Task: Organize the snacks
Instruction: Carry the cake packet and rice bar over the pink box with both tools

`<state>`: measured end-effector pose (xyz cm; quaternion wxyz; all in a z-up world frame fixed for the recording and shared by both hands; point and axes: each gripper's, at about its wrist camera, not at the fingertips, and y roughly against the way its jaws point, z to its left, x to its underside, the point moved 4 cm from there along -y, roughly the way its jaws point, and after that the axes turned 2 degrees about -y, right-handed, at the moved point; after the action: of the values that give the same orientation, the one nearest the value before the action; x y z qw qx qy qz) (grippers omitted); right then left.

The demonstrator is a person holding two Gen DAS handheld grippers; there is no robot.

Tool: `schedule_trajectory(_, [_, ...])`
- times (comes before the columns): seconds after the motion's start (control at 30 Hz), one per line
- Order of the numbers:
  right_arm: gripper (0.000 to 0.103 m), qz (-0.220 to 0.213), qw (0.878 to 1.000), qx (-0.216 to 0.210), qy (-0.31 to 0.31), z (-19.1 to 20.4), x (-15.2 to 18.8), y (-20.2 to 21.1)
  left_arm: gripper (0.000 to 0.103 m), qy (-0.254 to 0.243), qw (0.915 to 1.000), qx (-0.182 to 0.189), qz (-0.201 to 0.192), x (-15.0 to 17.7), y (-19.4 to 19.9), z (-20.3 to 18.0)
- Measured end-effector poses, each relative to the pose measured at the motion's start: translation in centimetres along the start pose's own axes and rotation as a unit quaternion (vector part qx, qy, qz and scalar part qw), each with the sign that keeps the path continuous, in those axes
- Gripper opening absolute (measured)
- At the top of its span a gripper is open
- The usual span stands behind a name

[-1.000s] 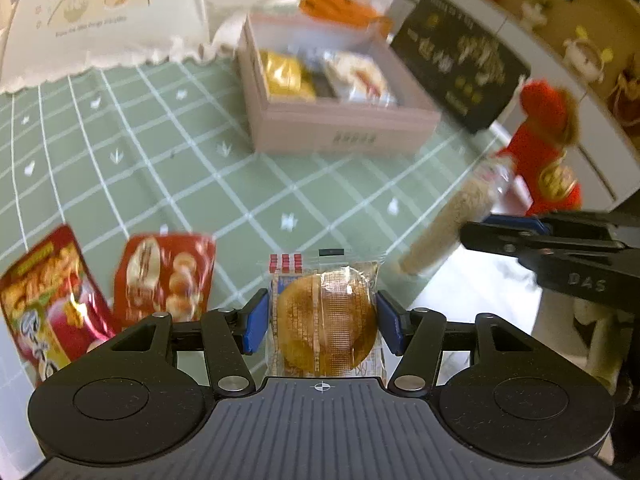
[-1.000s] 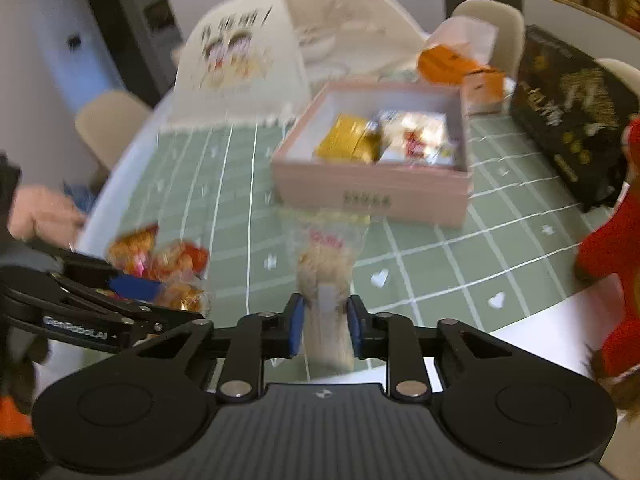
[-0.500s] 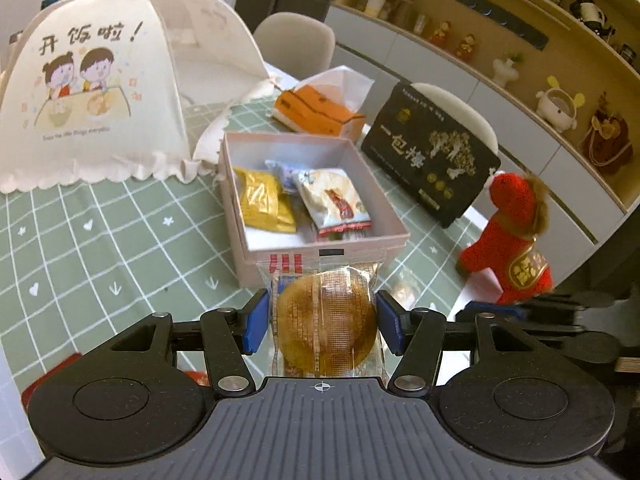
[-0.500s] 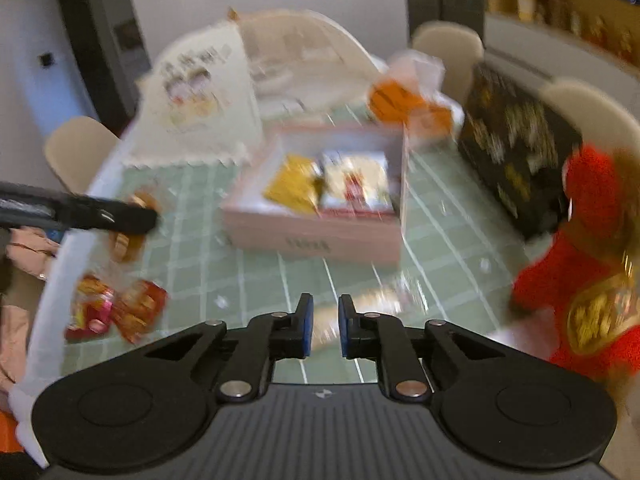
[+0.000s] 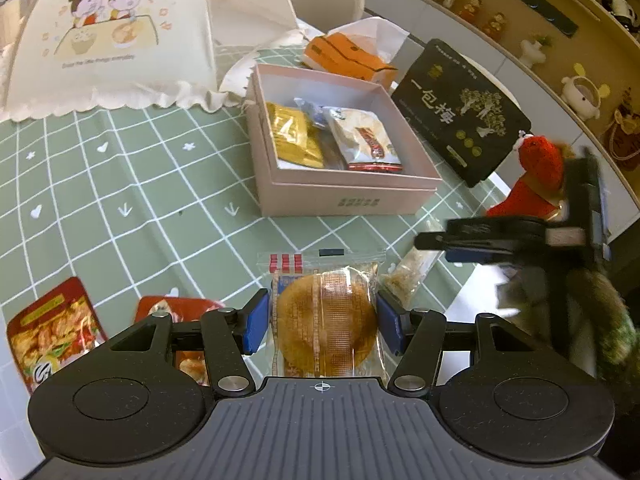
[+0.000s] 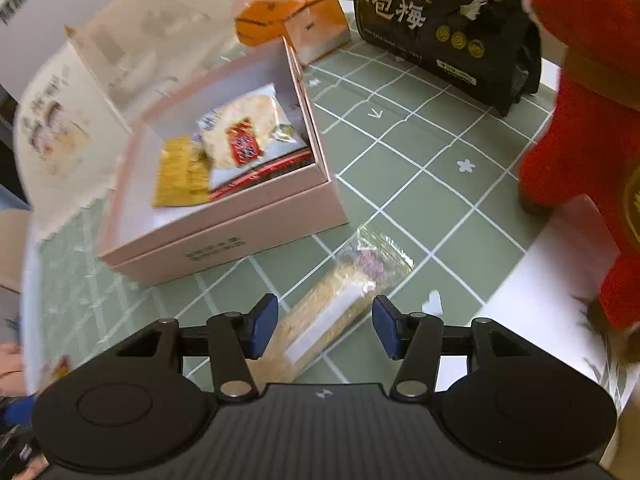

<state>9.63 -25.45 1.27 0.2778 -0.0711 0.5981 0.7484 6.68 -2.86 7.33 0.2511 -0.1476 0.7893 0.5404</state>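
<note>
- The left gripper holds a round brown cake in a clear wrapper. Its two blue pads press on the left and right sides of the wrapper.
- The wrapper stands up tall between the pads. Its long side runs away from the camera, and its top edge with the small red marks points toward the pink box.
- The cake is up in the air, above the green checked cloth, in front of the box.
- The right gripper has its fingers spread wide. Nothing is pinched between them.
- A long clear bag of pale crumbly snack lies flat on the cloth under those wide fingers. It runs on a slant. Its crinkly clear end points up and to the right, away from the camera, and its other end goes under the gripper.
- In the left view the same bag lies just to the right of the cake, near the table edge.
- The pink box is open. Inside are a yellow packet and a white packet with a red label, side by side.
- Two red snack packets lie on the cloth at the left, near the table edge.
- A red plush toy stands to the right of the box, and a black bag stands behind.
</note>
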Motion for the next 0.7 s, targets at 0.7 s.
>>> schedule_trajectory(0.7, [0.029,0.024,0.978,-0.054,0.199,3.4,4.9,2.8,0.062,-0.006,0.9996,-0.012,0.023,0.6,-0.7,0.0])
